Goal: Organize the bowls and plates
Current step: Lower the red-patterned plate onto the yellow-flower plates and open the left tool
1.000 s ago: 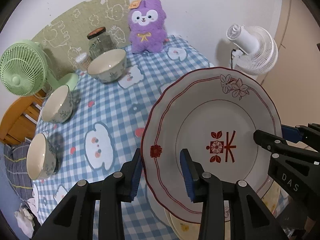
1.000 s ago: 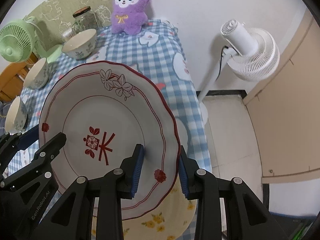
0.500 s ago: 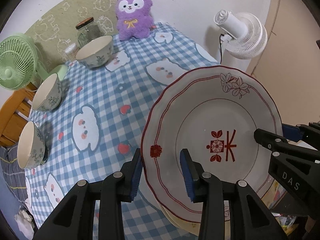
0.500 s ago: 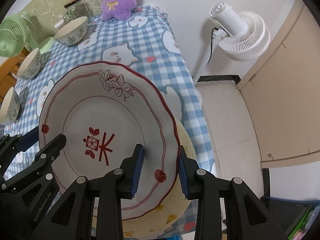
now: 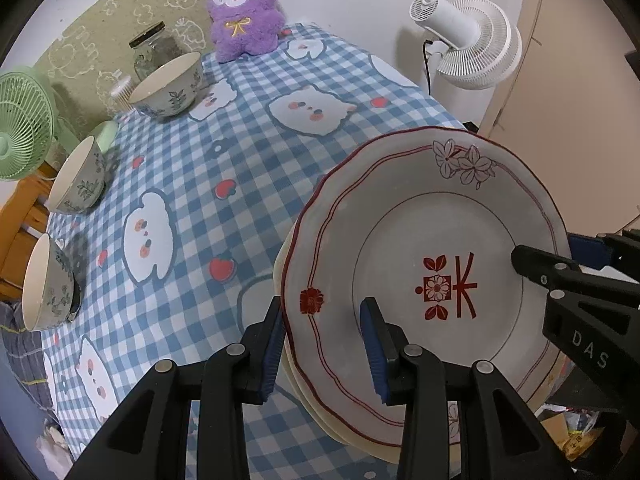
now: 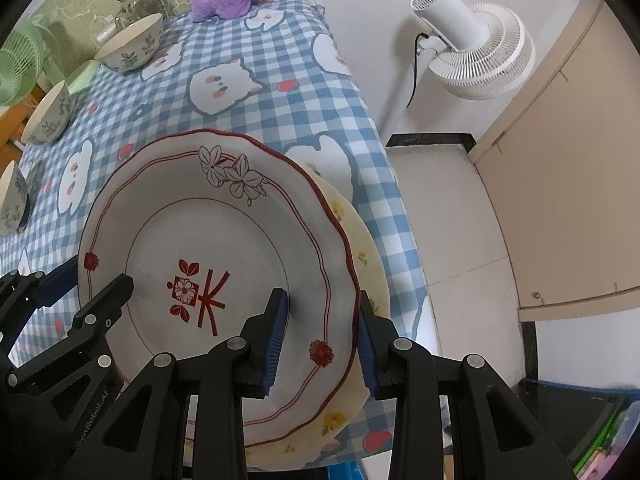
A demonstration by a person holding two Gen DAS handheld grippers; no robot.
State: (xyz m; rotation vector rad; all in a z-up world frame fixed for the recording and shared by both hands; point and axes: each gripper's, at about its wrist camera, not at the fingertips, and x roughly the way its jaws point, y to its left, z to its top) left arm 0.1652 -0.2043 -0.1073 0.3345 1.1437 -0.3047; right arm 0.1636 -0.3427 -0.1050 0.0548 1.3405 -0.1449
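A white plate with a red rim and red motif [image 5: 436, 240] [image 6: 224, 248] is held by both grippers. My left gripper [image 5: 324, 324] is shut on its left rim. My right gripper [image 6: 320, 316] is shut on its right rim. The plate sits just above or on a cream plate with yellow flowers [image 6: 360, 248] at the table's near right corner; I cannot tell whether they touch. Its edge shows below in the left wrist view [image 5: 316, 404]. Three patterned bowls stand along the table's left side: far [image 5: 170, 84], middle [image 5: 78, 180], near [image 5: 46, 284].
The table has a blue checked cloth [image 5: 224, 168]. A purple plush toy [image 5: 244, 8] and a glass jar [image 5: 154, 54] stand at the back. A green fan [image 5: 22, 128] is at the left. A white standing fan [image 6: 468, 44] is off the table's right edge.
Both grippers have lowered the red-rimmed plate toward the cream plate at the table's corner. More of the table shows beyond it.
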